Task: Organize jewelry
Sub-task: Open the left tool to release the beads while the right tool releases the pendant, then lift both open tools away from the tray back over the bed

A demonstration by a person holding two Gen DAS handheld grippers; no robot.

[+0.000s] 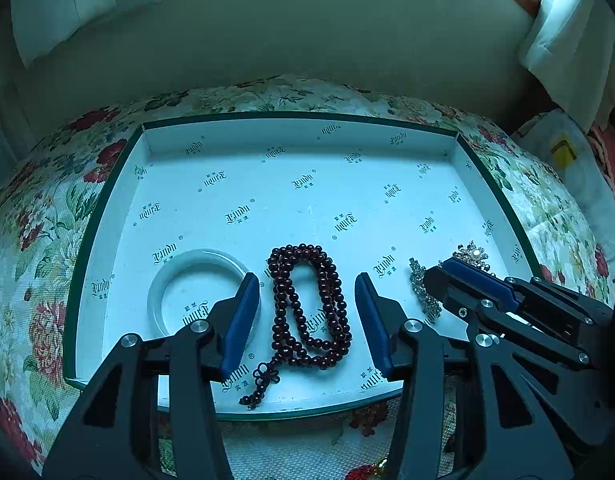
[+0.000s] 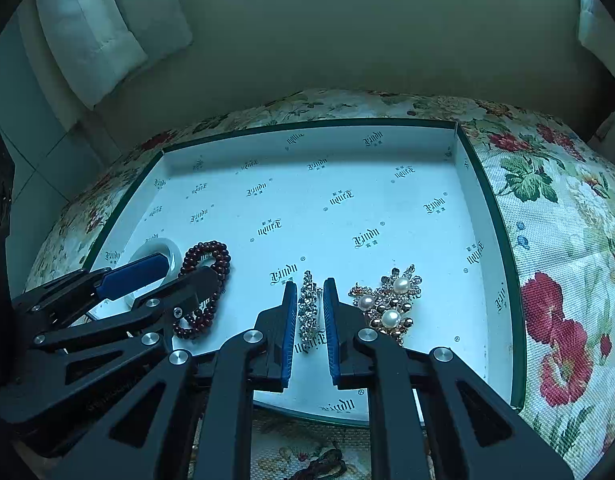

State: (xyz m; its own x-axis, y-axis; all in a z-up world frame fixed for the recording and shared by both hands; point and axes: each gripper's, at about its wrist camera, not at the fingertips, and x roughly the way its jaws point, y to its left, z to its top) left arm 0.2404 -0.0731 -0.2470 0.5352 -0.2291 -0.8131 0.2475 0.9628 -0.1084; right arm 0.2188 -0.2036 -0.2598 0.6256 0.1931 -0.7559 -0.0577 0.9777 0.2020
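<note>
A shallow white box lid (image 1: pixel 303 200) with a green rim holds the jewelry. A dark red bead necklace (image 1: pixel 307 308) lies coiled between the fingers of my open left gripper (image 1: pixel 307 292). A white bangle (image 1: pixel 195 292) lies to its left. My right gripper (image 2: pixel 310 300) has its jaws narrowly apart around a rhinestone hair clip (image 2: pixel 308 312), touching or nearly so. A pearl brooch (image 2: pixel 389 304) lies just right of it. The right gripper also shows in the left wrist view (image 1: pixel 447 268), and the left gripper in the right wrist view (image 2: pixel 179 268).
The box lid (image 2: pixel 503 248) sits on a floral cloth (image 2: pixel 567 240) over a small table. A pale wall and white curtains (image 1: pixel 59 4) stand behind. A white bag (image 1: pixel 563 152) lies at the far right.
</note>
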